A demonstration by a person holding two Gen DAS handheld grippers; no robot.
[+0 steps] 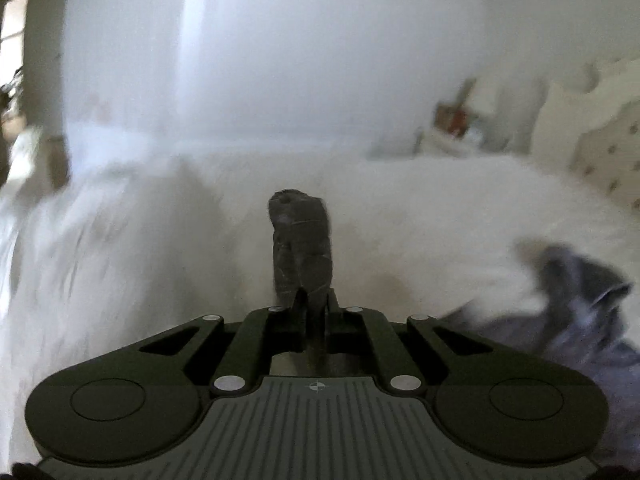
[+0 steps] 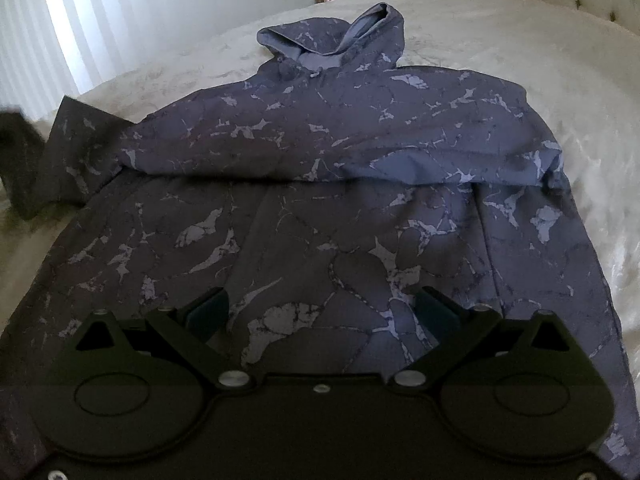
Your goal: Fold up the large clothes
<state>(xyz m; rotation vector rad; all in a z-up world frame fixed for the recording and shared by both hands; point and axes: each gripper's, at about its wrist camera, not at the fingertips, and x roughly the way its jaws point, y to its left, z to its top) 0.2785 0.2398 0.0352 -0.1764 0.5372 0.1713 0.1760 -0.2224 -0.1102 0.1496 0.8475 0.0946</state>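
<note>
Left wrist view shows your left claw (image 1: 302, 240) clamped on a strip of dark cloth, seemingly a cuff or edge of the hoodie (image 2: 320, 184), lifted over the white bed (image 1: 400, 200), with more of that fabric bunched at lower right. Your right claw (image 2: 322, 312) hangs over the lower front of the garment, jaws wide and gripping nothing, while the hoodie lies front-up on the bed, hood (image 2: 332, 40) far from you. Carry the pinched piece across the chest without tugging, and use the right claw to pin the body flat.

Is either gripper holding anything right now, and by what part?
Left gripper pinches dark fabric, apparently the hoodie, part unclear. Right gripper holds nothing.
</note>
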